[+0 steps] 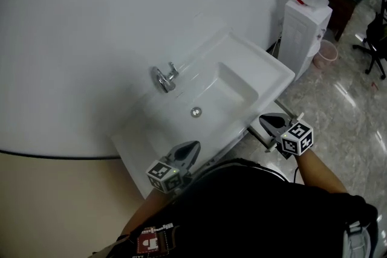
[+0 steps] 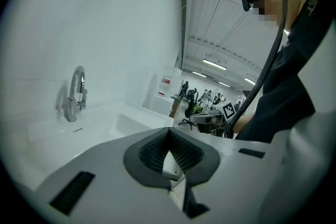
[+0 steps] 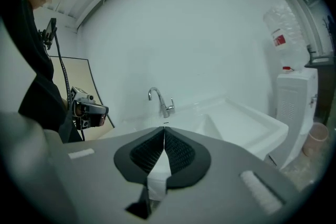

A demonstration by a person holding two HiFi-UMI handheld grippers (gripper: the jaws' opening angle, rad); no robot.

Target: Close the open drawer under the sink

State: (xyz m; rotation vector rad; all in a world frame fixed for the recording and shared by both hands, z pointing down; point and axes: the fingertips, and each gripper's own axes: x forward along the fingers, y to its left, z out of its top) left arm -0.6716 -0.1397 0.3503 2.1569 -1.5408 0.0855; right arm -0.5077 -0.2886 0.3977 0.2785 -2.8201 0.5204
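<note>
A white sink (image 1: 245, 60) stands against the wall, with a water dispenser (image 1: 302, 36) near its far end. The drawer (image 1: 257, 136) shows only as a thin white edge jutting out from under the sink's front rim. The right gripper (image 1: 273, 122) hangs just beside that edge, its jaws pressed together and empty; I cannot tell whether it touches the edge. The left gripper (image 1: 187, 151) is over the sink's near front rim, apart from the drawer edge, its jaws meeting at the tips with nothing between them. A chrome tap (image 1: 164, 78) stands behind the basin.
</note>
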